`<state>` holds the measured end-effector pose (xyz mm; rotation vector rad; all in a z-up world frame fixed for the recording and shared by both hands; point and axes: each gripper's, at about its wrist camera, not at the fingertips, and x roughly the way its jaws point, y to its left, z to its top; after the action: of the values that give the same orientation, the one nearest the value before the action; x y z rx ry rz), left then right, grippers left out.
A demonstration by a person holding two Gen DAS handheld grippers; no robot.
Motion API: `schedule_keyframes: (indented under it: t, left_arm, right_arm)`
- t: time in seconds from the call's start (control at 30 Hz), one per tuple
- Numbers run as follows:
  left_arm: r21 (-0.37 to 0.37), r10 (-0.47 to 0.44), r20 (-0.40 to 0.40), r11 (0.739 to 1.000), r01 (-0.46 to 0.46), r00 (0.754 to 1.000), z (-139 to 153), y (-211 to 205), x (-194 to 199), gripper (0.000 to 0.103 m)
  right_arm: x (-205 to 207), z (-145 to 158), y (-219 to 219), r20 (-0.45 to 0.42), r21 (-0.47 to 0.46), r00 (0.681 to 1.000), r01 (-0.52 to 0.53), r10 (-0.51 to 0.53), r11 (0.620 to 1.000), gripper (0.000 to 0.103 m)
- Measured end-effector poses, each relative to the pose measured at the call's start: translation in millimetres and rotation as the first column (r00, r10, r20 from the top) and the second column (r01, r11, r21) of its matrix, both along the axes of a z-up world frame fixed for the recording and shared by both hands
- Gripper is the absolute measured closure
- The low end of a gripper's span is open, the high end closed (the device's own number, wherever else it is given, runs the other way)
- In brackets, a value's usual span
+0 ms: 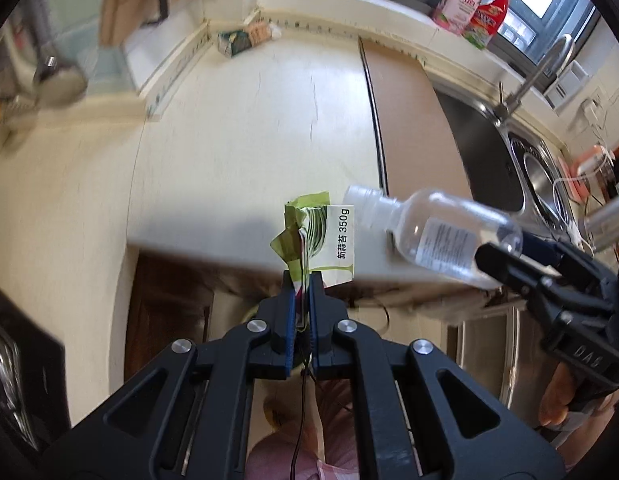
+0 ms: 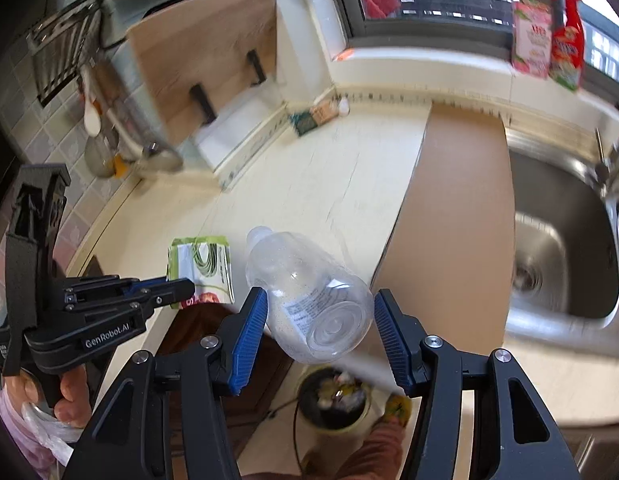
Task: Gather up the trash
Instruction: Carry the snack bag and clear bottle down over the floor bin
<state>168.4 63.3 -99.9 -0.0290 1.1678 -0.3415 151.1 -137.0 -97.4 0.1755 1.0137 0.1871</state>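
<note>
My left gripper (image 1: 301,280) is shut on the lower edge of a crumpled green and white wrapper (image 1: 329,236), held above the counter's front edge. The right wrist view shows the same wrapper (image 2: 201,264) in the left gripper (image 2: 181,286). A clear, uncapped plastic bottle (image 2: 309,300) lies tilted between the blue pads of my right gripper (image 2: 320,294), which is shut on its base. From the left wrist view the bottle (image 1: 437,228) sticks out leftward from the right gripper (image 1: 505,248). On the floor below stands a round bin (image 2: 337,428) with trash in it.
A cream counter (image 1: 249,120) carries a brown mat (image 2: 457,216) beside a steel sink (image 2: 557,248) with a faucet (image 1: 537,76). Cleaning bottles (image 1: 465,0) stand on the window sill. A wooden board (image 2: 205,64) leans on the left wall. Small packs (image 1: 237,40) lie in the back corner.
</note>
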Motion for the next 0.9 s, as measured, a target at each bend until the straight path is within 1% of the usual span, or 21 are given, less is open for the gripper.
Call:
schedule_keyframes:
  t: [0.07,0.13,0.27,0.33,0.43,0.53,0.6,0.67,0.7,0.73,0.77,0.8,0.83,0.9]
  left_arm:
    - [-0.007,-0.005,-0.027,1.000,0.005,1.000,-9.2,8.9,-18.7,0.099]
    - [0.004,-0.012,-0.043,1.000,0.013,0.999,-19.7,17.7,-39.5,0.099]
    - [0.013,-0.008,-0.087,1.000,0.009,0.996,-47.0,33.4,-71.4,0.099]
    - [-0.001,-0.001,-0.119,1.000,0.001,0.993,-63.2,37.7,-78.7,0.099]
    - [0.003,0.009,-0.144,1.000,-0.008,0.989,-88.2,41.9,-86.5,0.099]
    - [-0.007,0.017,-0.184,1.000,-0.019,0.983,-118.8,44.0,-90.6,0.099]
    - [0.018,0.019,-0.201,1.000,-0.016,0.979,-145.7,44.7,-93.2,0.099]
    - [0.026,0.021,-0.222,1.000,-0.016,0.975,-172.1,45.2,-94.8,0.099]
    - [0.032,0.026,-0.244,0.999,-0.019,0.969,-193.9,45.9,-96.5,0.099]
    - [0.037,0.029,-0.260,0.999,-0.020,0.965,-209.8,46.5,-97.3,0.099]
    - [0.042,0.031,-0.272,0.999,-0.021,0.962,-225.4,45.8,-98.1,0.099]
    - [0.055,0.037,-0.285,0.998,-0.022,0.958,-248.6,46.0,-99.3,0.099]
    - [0.065,0.041,-0.293,0.998,-0.023,0.955,-264.6,46.1,-100.1,0.099]
    - [0.075,0.052,-0.311,0.997,-0.030,0.949,-303.1,47.6,-99.8,0.099]
  right_arm:
    - [-29.5,-15.0,12.1,-0.037,0.010,0.999,0.009,-0.008,1.000,0.048]
    - [-56.6,-30.5,23.8,-0.077,0.016,0.997,0.014,-0.013,1.000,0.048]
    - [-91.2,-61.2,38.5,-0.148,0.013,0.989,0.026,-0.023,1.000,0.048]
    - [-103.2,-75.0,44.4,-0.171,0.008,0.985,0.034,-0.032,0.999,0.048]
    - [-118.1,-100.2,50.9,-0.217,0.014,0.975,0.054,-0.049,0.998,0.048]
    - [-116.2,-123.0,53.5,-0.253,0.005,0.966,0.061,-0.058,0.998,0.048]
    - [-118.2,-144.5,58.9,-0.276,-0.006,0.959,0.057,-0.057,0.998,0.048]
    - [-121.2,-172.7,65.6,-0.298,-0.029,0.953,0.049,-0.055,0.998,0.048]
    - [-123.9,-190.3,70.5,-0.306,-0.050,0.950,0.046,-0.059,0.998,0.048]
    - [-122.1,-206.5,74.0,-0.320,-0.057,0.946,0.046,-0.061,0.997,0.048]
    - [-123.9,-224.2,76.9,-0.332,-0.058,0.941,0.048,-0.065,0.997,0.048]
    - [-120.9,-235.6,77.9,-0.339,-0.060,0.938,0.049,-0.066,0.997,0.048]
    - [-122.6,-259.3,81.9,-0.352,-0.071,0.933,0.049,-0.071,0.996,0.048]
    - [-117.5,-288.9,86.3,-0.366,-0.080,0.928,0.045,-0.071,0.996,0.048]
